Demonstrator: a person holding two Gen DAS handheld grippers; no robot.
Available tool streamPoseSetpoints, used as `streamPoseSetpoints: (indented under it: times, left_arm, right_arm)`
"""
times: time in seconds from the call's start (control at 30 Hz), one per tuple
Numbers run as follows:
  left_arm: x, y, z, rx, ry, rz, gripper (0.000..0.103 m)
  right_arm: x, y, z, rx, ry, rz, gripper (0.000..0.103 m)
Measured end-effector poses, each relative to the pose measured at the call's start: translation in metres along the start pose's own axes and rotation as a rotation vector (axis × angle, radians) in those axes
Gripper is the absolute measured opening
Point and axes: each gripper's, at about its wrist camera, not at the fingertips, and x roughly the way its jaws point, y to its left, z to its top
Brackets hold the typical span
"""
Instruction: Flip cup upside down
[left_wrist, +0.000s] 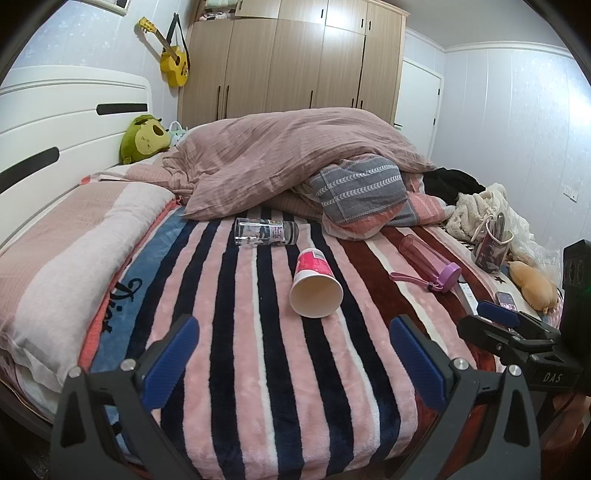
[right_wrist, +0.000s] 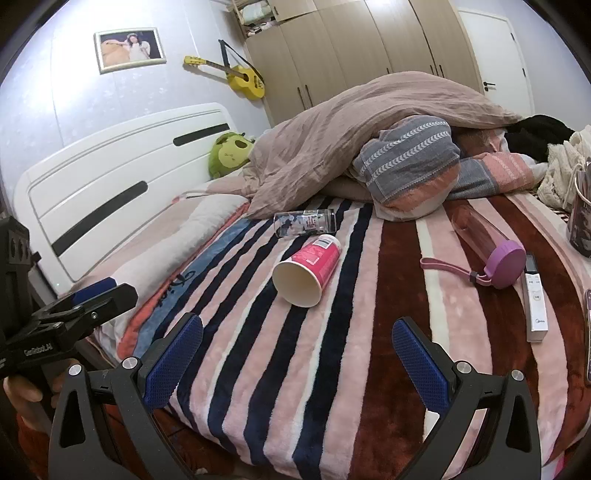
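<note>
Paper cup (left_wrist: 316, 286) (right_wrist: 308, 269): pink wall, white inside, on its side on striped blanket (left_wrist: 258, 369) (right_wrist: 295, 387) of bed, mouth toward cameras, nothing seen inside. Clear glass (left_wrist: 266, 231) (right_wrist: 304, 222) just behind it, also on its side, apart from cup. Pink bottle (left_wrist: 428, 262) (right_wrist: 487, 245) with purple lid to the right, lying down, well apart from cup. White remote (right_wrist: 534, 299) beside bottle lid. Heaped duvet (left_wrist: 295, 158) behind; white headboard (left_wrist: 55, 129), yellow guitar (left_wrist: 173, 62) on wall, wooden wardrobe (left_wrist: 295, 55). Left claw (left_wrist: 293, 339) released, fingers spread, short of cup, touching nothing. Right claw (right_wrist: 297, 339) likewise released, holding nothing
</note>
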Motion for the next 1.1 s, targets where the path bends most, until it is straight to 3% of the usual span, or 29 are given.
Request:
streamPoseSetpoints:
  times: [1.1]
  left_arm:
    - [0.0001, -0.0015, -0.0012, 0.003, 0.004, 0.001, 0.102]
  right_arm:
    - [-0.0018, -0.0019, 0.0031, 0.002, -0.005, 0.001, 0.103]
